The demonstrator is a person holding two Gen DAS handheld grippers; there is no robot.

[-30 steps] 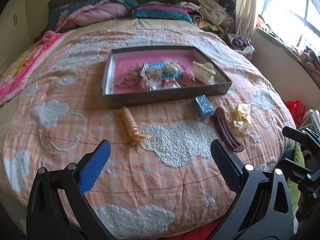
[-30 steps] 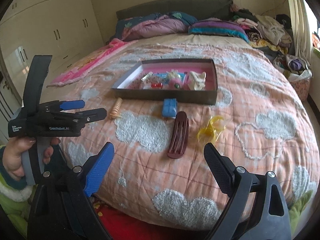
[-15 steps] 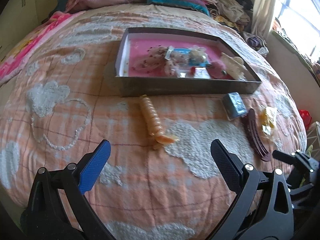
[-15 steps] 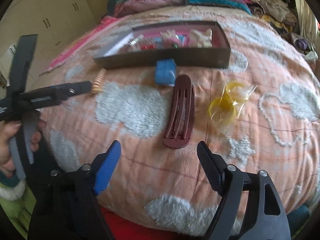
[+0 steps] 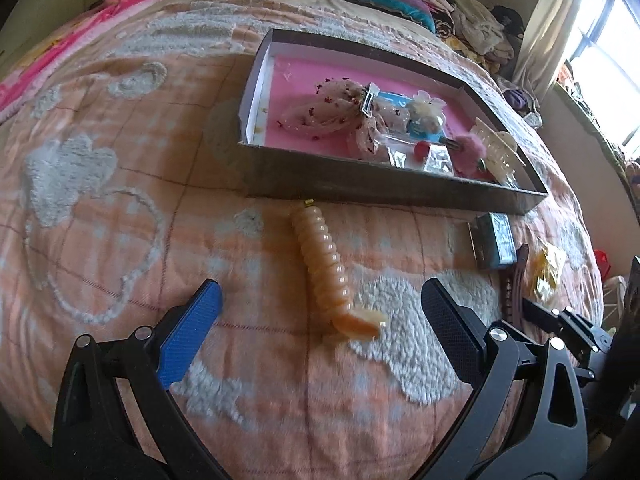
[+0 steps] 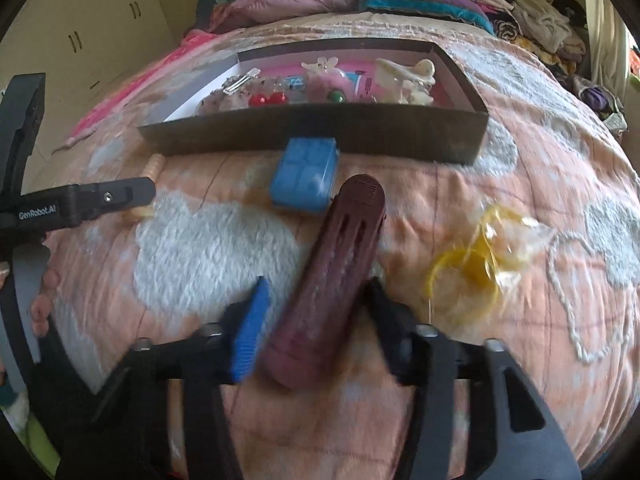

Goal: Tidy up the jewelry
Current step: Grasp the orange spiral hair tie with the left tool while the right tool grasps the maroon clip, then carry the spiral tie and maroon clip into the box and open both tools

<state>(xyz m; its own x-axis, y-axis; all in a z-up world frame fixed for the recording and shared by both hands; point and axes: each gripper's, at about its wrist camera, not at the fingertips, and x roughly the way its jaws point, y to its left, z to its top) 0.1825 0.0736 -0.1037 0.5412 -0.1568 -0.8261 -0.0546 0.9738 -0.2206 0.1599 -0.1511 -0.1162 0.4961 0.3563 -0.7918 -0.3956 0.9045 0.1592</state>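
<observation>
Low in the right wrist view, the right gripper has its jaws closing around the near end of the long maroon plastic hair clip; the blue pad and the black pad sit just beside its two sides, and motion blur hides whether they press on it yet. The clip lies on the peach quilted bedspread with white fluffy clouds, its far end just beside the small blue plastic case, which in turn sits against the near wall of the shallow dark cardboard box with a pink floor. To the right of the clip, a crumpled clear packet with yellow rings lies apart from it, with bare quilt beyond toward the frame's right edge. In the left wrist view, the left gripper hovers with jaws wide, the curled end of the ribbed orange hair claw lying between the fingertips and untouched. That claw's far tip nearly meets the box's near wall. Left of it, the quilt is open all the way to the frame's edge.
</observation>
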